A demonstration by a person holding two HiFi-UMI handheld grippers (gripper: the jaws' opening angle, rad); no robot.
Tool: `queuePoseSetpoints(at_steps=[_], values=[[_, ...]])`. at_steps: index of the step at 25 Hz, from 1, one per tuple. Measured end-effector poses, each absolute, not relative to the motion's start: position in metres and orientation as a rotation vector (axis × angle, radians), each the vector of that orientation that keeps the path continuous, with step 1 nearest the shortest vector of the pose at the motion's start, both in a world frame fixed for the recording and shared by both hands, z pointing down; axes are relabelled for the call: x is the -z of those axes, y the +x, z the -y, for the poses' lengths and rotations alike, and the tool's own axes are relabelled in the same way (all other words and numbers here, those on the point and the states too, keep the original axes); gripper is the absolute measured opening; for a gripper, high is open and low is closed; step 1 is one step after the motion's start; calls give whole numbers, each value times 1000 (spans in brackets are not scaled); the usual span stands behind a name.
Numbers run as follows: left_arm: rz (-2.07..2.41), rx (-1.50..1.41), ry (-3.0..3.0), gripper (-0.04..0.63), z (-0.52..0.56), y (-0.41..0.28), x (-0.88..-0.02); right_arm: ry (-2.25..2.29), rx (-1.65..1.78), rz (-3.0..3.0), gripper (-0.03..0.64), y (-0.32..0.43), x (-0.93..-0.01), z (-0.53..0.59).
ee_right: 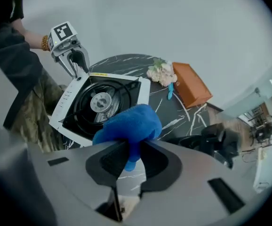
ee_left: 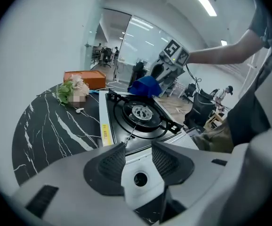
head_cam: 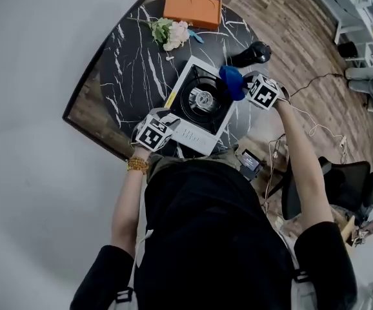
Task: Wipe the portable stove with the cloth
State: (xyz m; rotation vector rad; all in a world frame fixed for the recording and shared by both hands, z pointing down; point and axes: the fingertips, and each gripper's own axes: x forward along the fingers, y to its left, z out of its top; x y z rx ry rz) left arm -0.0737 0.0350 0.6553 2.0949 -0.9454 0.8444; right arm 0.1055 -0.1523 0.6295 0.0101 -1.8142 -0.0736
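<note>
Stove: white-and-black metal portable stove (head_cam: 191, 133), sitting at the tabletop's (head_cam: 127, 66) near edge.
Cloth: soft blue fabric cloth (ee_right: 129, 125) — light, limp — hanging over the stove's right edge.
Right gripper (ee_right: 130, 148): jaws pinching a cloth fold.
Left gripper (ee_left: 138, 148): jaws standing apart over the stove's front.

Portable stove (head_cam: 199, 105): white casing, black round burner, flat on dark table (head_cam: 128, 70). Cloth (head_cam: 231, 81): blue, bunched, pinched in right gripper (ee_right: 128, 147), above stove's right edge.

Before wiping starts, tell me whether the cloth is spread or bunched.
Bunched: the blue cloth hangs as a wad pinched in the right gripper.
</note>
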Motion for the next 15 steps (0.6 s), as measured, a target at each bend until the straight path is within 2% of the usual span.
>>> queuePoseSetpoints(at_steps=[3,7,15], values=[[976,-826,2059,127,-30,-78,-660,-67,-97,1754,64,98,-659,145],[972,-841,2049,118,-28,-80,-656,-72,-214,1728,66,81,-679,142],[973,-1005,2104,124,-18,-77,-669,-158,-48,1691,84,68,-688,140]])
